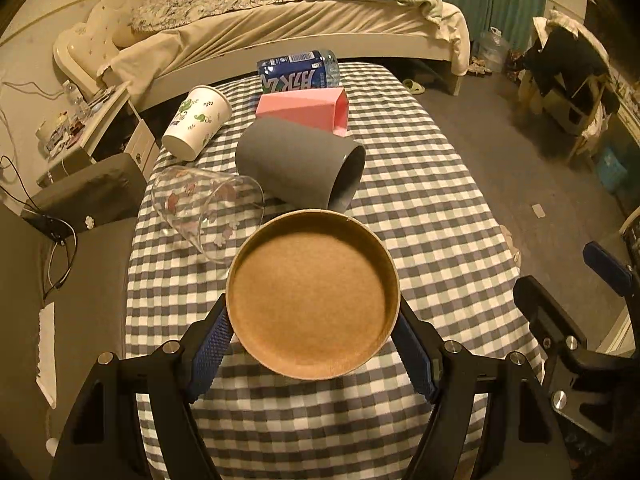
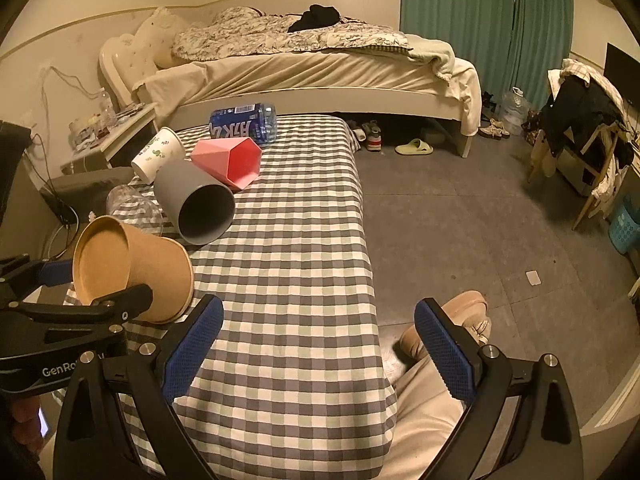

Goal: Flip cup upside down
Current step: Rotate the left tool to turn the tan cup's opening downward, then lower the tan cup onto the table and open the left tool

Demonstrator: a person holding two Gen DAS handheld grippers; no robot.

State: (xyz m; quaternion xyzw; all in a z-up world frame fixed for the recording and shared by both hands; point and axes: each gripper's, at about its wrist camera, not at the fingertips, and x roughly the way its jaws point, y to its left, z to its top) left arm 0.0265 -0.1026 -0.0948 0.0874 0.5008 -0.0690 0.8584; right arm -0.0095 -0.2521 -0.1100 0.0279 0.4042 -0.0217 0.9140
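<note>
My left gripper (image 1: 314, 332) is shut on a brown paper cup (image 1: 313, 295), its blue pads pressed on both sides. The cup's recessed base faces the left wrist camera. In the right wrist view the same cup (image 2: 136, 266) hangs tilted above the near left part of the checked table (image 2: 296, 280), base up-left and rim down-right, with the left gripper (image 2: 60, 280) clamping it. My right gripper (image 2: 318, 344) is open and empty, over the table's near right edge.
Several cups lie on their sides beyond the brown one: a grey cup (image 1: 300, 168), a clear glass (image 1: 204, 210), a white printed paper cup (image 1: 196, 122), a pink hexagonal cup (image 1: 306, 110) and a blue-labelled bottle (image 1: 298, 70). A bed (image 2: 312, 72) stands behind the table.
</note>
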